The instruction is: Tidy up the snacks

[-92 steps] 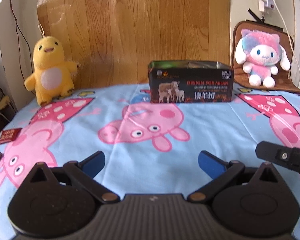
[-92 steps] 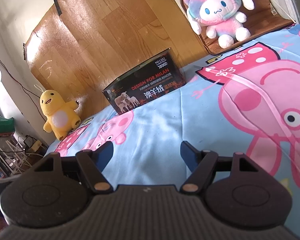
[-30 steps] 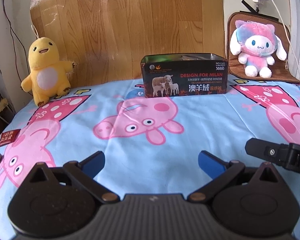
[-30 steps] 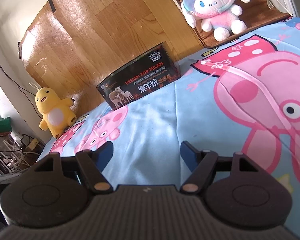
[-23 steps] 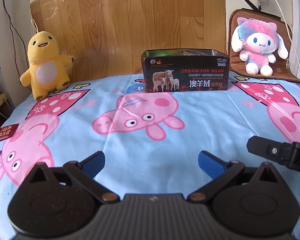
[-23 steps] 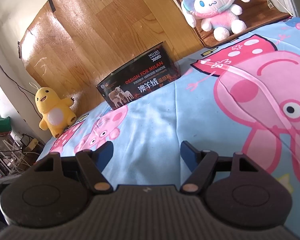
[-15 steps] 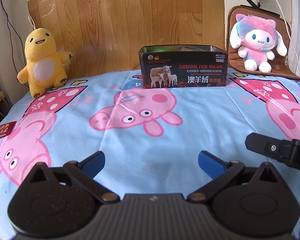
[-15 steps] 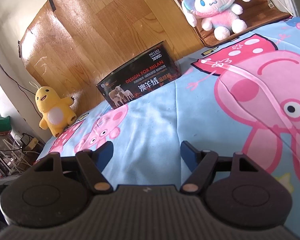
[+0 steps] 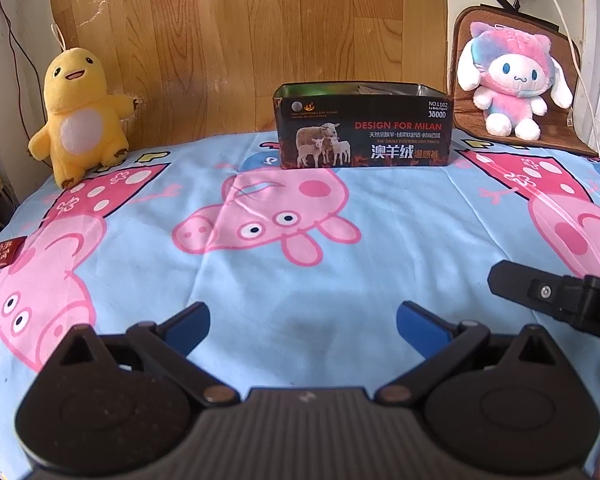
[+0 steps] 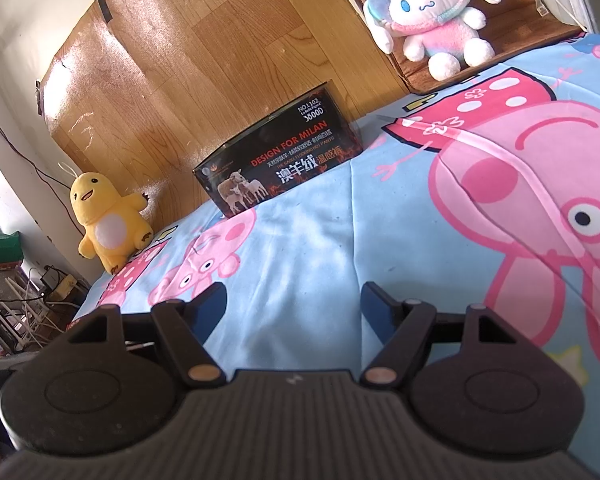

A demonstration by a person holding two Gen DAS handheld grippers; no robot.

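- We've got our left tongs spread wide with nothing between the blue tips, hovering low over the pig-print sheet covering the desk.
- Right tongs are the same deal: spread apart, empty, tilted view across the sheet. In the left view a black piece of them pokes in at the right edge.
- The open black tin with sheep printed on it sits at the far side against the wood-pattern backboard. Something's inside, but we can't tell what.
- A dark red snack packet lies at the far left edge of the sheet, well apart from the tin.
- Yellow duck plush stands back left; pink bunny plush sits back right on a brown cushion.
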